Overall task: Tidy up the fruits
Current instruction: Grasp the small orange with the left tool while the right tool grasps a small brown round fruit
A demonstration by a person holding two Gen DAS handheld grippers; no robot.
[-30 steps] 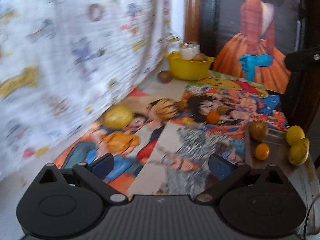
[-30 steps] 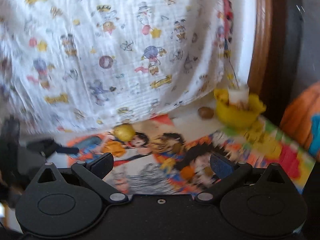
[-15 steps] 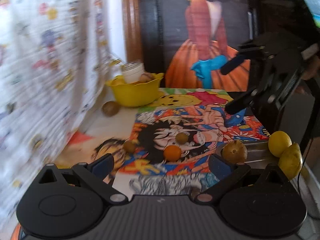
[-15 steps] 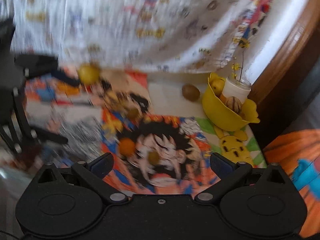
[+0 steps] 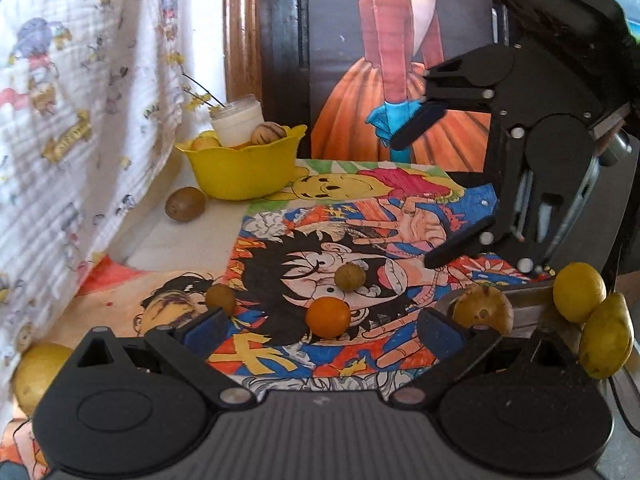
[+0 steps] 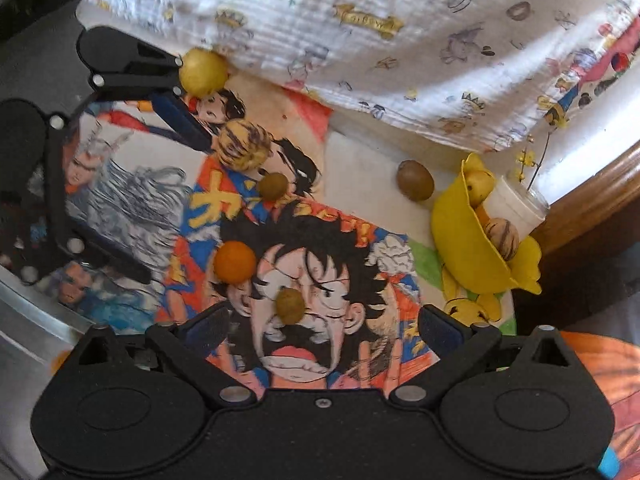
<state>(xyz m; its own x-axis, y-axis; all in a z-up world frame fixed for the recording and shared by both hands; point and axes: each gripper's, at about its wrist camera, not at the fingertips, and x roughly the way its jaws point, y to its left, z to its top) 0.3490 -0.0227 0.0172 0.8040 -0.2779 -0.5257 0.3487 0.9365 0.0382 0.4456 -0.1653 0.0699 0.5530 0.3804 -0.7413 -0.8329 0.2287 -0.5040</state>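
- A desk [image 6: 360, 184] covered in cartoon drawings.
- The right hand-held gripper [image 6: 324, 320], jaws wide, just been closing slightly, holds nothing.
- A small brown fruit [image 6: 290, 306] lies just ahead between them; left hand-held gripper [image 5: 324, 326] also gapes empty.

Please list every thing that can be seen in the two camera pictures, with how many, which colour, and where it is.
bowl: one, yellow, far end by the curtain, holding fruit and a white jar
brown fruit: one, beside the bowl
orange fruit: one, on the cartoon mat
small olive fruits: two, on the mat
yellow fruits: several, at the mat's edges
curtain: one, white, printed
left gripper: black, open
right gripper: black, open, its jaws just closing a little, nothing gripped
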